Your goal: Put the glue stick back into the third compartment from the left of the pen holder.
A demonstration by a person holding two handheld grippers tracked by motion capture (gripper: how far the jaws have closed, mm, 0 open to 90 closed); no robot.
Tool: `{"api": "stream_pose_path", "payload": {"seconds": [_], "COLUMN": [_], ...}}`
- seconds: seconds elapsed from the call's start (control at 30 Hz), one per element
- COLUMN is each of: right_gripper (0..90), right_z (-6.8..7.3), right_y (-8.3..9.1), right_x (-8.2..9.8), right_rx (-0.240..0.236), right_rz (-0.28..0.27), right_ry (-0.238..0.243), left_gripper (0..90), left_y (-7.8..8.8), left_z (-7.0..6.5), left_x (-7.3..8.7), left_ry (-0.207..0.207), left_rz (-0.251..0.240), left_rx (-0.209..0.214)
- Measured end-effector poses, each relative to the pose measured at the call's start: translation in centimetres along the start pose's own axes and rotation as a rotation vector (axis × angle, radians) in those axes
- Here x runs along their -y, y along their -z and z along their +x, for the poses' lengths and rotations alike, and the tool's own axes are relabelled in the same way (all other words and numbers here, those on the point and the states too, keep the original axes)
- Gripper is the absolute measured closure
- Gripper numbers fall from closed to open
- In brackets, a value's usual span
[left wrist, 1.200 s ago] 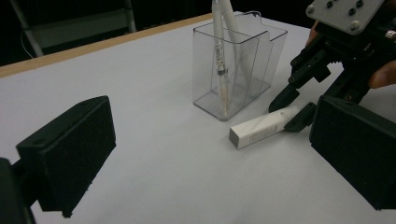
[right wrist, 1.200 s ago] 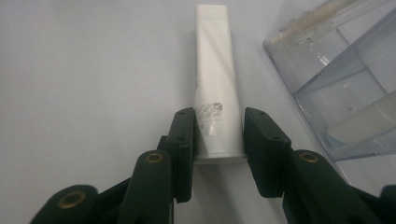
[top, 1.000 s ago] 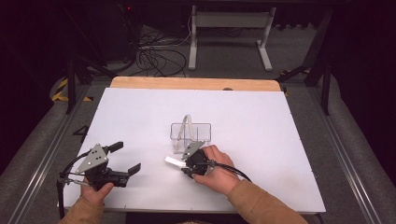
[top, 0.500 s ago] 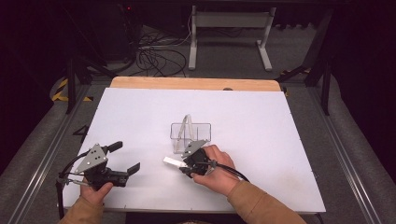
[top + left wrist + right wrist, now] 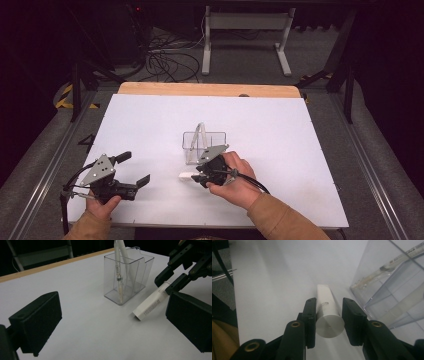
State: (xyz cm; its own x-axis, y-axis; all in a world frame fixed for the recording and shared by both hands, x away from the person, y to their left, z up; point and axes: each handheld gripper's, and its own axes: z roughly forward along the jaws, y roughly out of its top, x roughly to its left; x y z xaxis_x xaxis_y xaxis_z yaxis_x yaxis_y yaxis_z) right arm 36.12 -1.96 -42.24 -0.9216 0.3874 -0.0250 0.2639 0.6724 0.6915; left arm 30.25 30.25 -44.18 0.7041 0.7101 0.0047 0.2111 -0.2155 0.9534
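A white tube (image 5: 187,176) lies low over the white table (image 5: 300,150), just left of a clear plastic holder (image 5: 204,145). My right gripper (image 5: 197,178) is shut on the tube's capped end, and its jaws press both sides of the tube (image 5: 325,302) beside the holder wall (image 5: 392,285). A white pen (image 5: 117,267) leans inside the holder (image 5: 128,275). My left gripper (image 5: 135,168) rests open near the front left of the table with nothing between its pads (image 5: 37,320). From there the tube (image 5: 150,302) and the right gripper (image 5: 172,281) appear on the right.
A wooden strip (image 5: 210,89) edges the far side of the table. Beyond it are cables (image 5: 165,60) and a metal stand (image 5: 245,30) on the floor. A metal rail (image 5: 370,165) runs along the table's right side.
The right gripper and the tube have shifted very slightly toward the near edge. The left gripper has not moved.
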Motion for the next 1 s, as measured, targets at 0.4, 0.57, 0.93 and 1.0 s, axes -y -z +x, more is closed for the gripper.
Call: {"api": "stream_pose_path", "payload": {"seconds": [0.4, 0.57, 0.93, 1.0], "right_gripper": [66.3, 66.4, 66.4, 66.4], "right_z": [0.2, 0.3, 0.2, 0.2], "right_y": [1.2, 2.0, 4.2, 4.5], "right_x": [-0.7, -1.0, -2.1, -2.3], "right_rx": [-0.011, -0.011, 0.015, 0.021], "right_rz": [-0.031, -0.047, -0.080, -0.083], "right_ry": [-0.015, -0.014, -0.002, 0.002], "left_gripper": [1.1, 1.1, 1.1, 1.1], "left_y": [0.0, 0.0, 0.0, 0.0], "left_z": [-0.1, 0.0, 0.0, 0.0], "left_x": [0.0, 0.0, 0.0, 0.0], "left_ry": [0.004, 0.005, 0.004, 0.005], "left_rz": [-0.002, -0.002, -0.002, -0.002], "left_rx": [0.002, 0.001, 0.000, 0.000]}}
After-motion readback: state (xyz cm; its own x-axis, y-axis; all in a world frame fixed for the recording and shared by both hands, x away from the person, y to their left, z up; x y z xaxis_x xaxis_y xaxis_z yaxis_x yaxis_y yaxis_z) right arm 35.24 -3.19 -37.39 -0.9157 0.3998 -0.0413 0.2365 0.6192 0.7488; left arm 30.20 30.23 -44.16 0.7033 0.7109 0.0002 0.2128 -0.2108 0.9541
